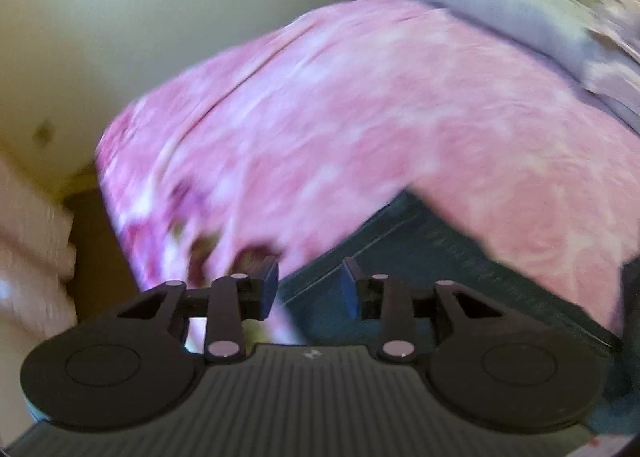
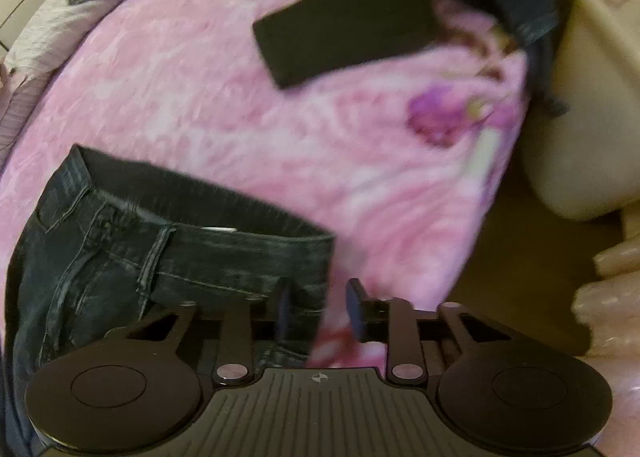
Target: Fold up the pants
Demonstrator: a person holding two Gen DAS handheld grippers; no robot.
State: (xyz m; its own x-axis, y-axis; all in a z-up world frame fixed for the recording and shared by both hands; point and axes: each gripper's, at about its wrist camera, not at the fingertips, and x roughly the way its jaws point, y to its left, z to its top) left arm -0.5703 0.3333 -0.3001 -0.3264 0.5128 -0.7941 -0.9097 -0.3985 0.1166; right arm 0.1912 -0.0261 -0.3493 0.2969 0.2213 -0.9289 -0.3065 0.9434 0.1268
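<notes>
The jeans (image 2: pixel 168 257) lie on the pink bed (image 2: pixel 240 105), waistband flat toward twelve o'clock, apparently already doubled. Left tongs (image 1: pixel 308 289) and right tongs (image 2: pixel 320 309) stand spread and pinch nothing, hovering over the denim's edges. A black garment (image 2: pixel 344 25) lies at one o'clock. Further folds probably remain; blur hides the legs.

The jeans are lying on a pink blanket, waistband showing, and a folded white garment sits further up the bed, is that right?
Not quite: the folded garment further up the bed is black, not white, as the right wrist view shows. The rest holds: the jeans lie on the pink blanket with the waistband showing.
</notes>
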